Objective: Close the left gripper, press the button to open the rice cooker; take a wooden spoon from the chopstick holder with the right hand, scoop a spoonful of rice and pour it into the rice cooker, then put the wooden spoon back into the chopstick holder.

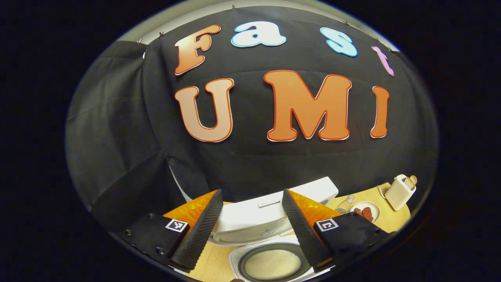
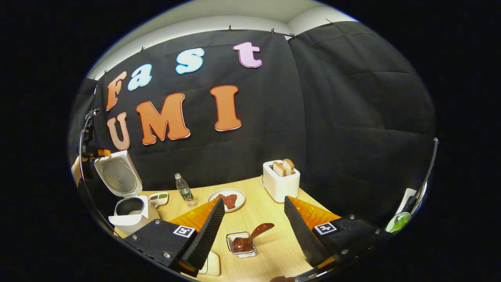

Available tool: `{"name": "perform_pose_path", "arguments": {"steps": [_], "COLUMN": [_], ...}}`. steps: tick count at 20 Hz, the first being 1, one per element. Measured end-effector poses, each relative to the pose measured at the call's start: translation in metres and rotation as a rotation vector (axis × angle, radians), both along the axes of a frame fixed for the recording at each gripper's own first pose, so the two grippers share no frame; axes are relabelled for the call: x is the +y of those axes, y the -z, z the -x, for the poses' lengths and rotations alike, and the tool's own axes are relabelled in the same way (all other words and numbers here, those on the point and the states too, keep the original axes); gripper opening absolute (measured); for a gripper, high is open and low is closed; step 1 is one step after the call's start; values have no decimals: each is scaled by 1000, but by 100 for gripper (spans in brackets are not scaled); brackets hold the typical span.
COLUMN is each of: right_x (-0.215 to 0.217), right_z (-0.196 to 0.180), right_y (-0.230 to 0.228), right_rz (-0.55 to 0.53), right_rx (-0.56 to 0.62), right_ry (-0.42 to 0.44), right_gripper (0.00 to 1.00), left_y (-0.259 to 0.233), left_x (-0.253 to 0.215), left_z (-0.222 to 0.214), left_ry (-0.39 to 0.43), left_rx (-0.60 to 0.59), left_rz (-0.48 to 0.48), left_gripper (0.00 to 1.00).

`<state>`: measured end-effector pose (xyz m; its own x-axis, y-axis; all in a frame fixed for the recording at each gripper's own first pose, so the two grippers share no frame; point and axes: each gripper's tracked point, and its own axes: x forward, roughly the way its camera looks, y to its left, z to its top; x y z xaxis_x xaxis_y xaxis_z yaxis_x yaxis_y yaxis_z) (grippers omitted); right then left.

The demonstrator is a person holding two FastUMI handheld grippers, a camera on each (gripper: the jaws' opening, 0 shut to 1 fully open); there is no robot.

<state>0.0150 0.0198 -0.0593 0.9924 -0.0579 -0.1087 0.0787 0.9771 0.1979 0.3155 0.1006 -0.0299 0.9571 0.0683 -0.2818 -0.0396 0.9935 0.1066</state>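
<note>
Left gripper view has its fingers (image 1: 250, 229) spread above the open rice cooker (image 1: 270, 250), while the right gripper's fingers (image 2: 254, 231) stand apart over the wooden spoon (image 2: 250, 237) in its chopstick holder (image 2: 242, 250) on the surface (image 2: 270, 219).

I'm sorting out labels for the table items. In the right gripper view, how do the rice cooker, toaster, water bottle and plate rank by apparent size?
1. rice cooker, lid up
2. toaster
3. plate and water bottle: too alike to rank, one wide, one tall.

Fisheye distortion makes this rough.
</note>
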Motion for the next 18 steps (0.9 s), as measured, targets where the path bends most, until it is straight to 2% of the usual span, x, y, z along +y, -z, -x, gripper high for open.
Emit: {"name": "perform_pose_path", "arguments": {"steps": [4, 9, 14, 17, 18], "right_x": [-6, -6, -5, -8, -9], "right_z": [6, 7, 10, 12, 12], "right_y": [-17, -13, 3, 6, 6], "right_rz": [-18, 7, 17, 63, 74], "right_rx": [-37, -22, 19, 29, 31], "right_ry": [-16, -49, -71, -68, -68], "right_gripper": [95, 94, 95, 95, 95], "left_y": [1, 1, -3, -2, 2], "left_x": [-3, -8, -11, -4, 0], "left_z": [-1, 6, -15, -34, -37], "left_ry": [-5, -8, -15, -46, -66], "left_rx": [18, 19, 40, 73, 90], "left_rz": [20, 49, 120, 166, 155], "left_gripper": [100, 100, 100, 100, 100]}}
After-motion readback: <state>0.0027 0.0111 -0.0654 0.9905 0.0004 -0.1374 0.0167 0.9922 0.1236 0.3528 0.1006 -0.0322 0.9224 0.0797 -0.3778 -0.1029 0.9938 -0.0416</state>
